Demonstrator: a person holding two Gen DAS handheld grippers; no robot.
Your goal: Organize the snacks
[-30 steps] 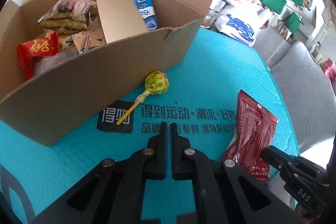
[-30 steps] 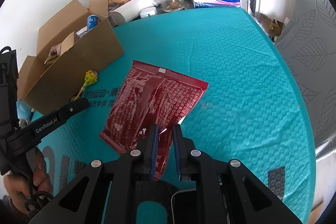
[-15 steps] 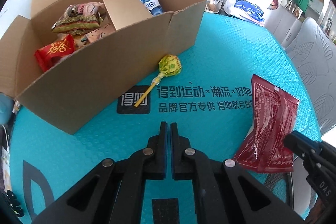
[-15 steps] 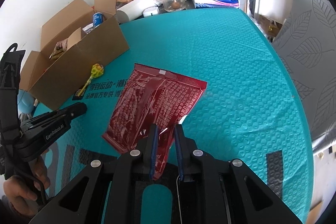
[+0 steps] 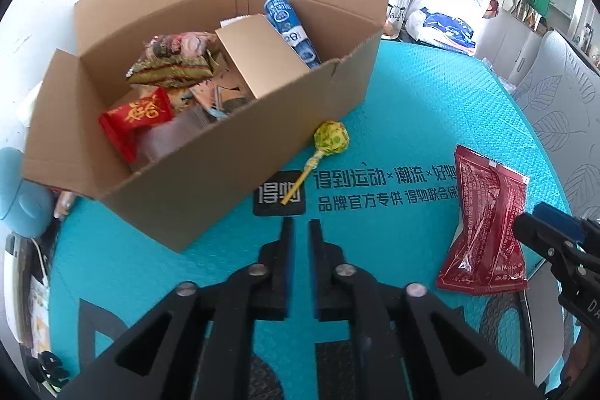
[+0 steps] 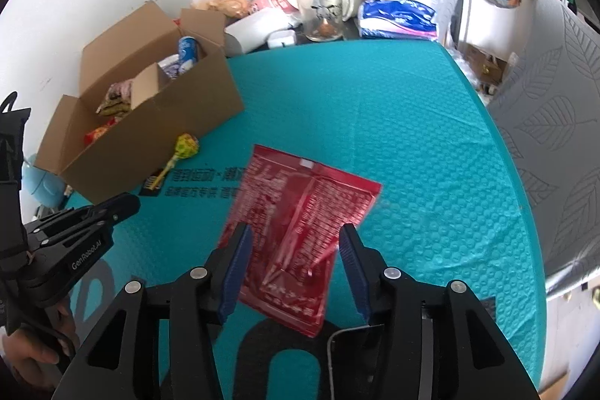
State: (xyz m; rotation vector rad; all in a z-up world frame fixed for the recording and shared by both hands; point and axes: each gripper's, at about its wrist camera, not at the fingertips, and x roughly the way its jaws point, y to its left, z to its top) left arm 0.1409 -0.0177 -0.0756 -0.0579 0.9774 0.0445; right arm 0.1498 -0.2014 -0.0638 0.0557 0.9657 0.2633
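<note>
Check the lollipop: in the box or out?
Out. The lollipop lies on the teal table, against the cardboard box's front wall.

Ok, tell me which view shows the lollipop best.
The left wrist view: the lollipop lies whole and sharp on the mat beside the box, head and stick both clear. The right wrist view shows it smaller and farther off.

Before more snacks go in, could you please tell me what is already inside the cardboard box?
The cardboard box holds a blue can, a red packet, a green-gold bag and a folded-in flap. Whatever lies beneath them is covered.
</note>
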